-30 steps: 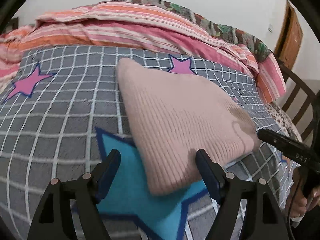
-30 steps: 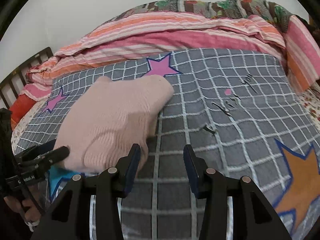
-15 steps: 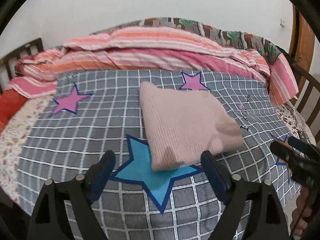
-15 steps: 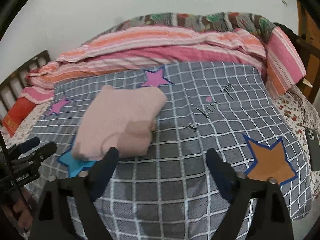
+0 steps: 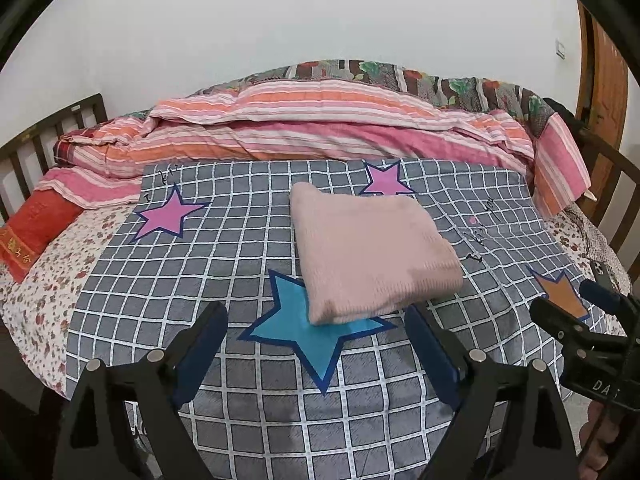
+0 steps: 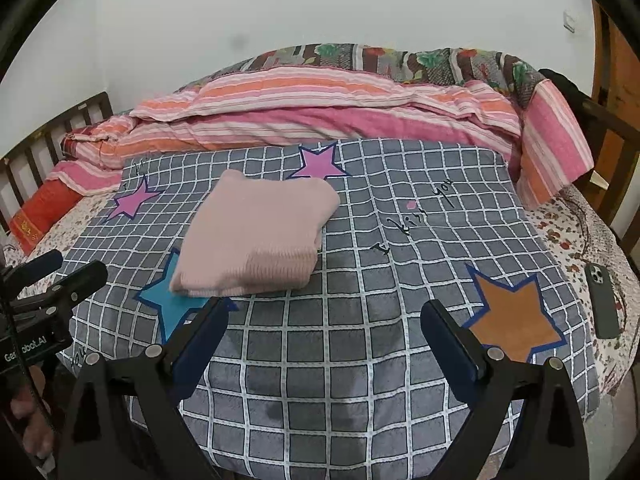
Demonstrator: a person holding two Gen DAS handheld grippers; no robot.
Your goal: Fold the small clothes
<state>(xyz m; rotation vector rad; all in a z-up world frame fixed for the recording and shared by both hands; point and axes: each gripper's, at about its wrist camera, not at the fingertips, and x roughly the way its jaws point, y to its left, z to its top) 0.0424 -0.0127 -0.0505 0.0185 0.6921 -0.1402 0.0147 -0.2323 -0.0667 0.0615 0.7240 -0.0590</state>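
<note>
Sweater [image 5: 370, 250], pink and folded, lies on the grey checked blanket [image 5: 248, 248]; your left gripper [image 5: 316, 344] and right gripper [image 6: 324, 336] hover released, empty.

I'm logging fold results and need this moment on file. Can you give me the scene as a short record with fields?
garment: pink knit sweater, folded into a compact rectangle
resting on: grey checked blanket, near corner overlapping the blue star
left tool: open, empty, clear of the sweater
right tool: open, empty, clear of the sweater
also present: phone at the right bed edge
</note>
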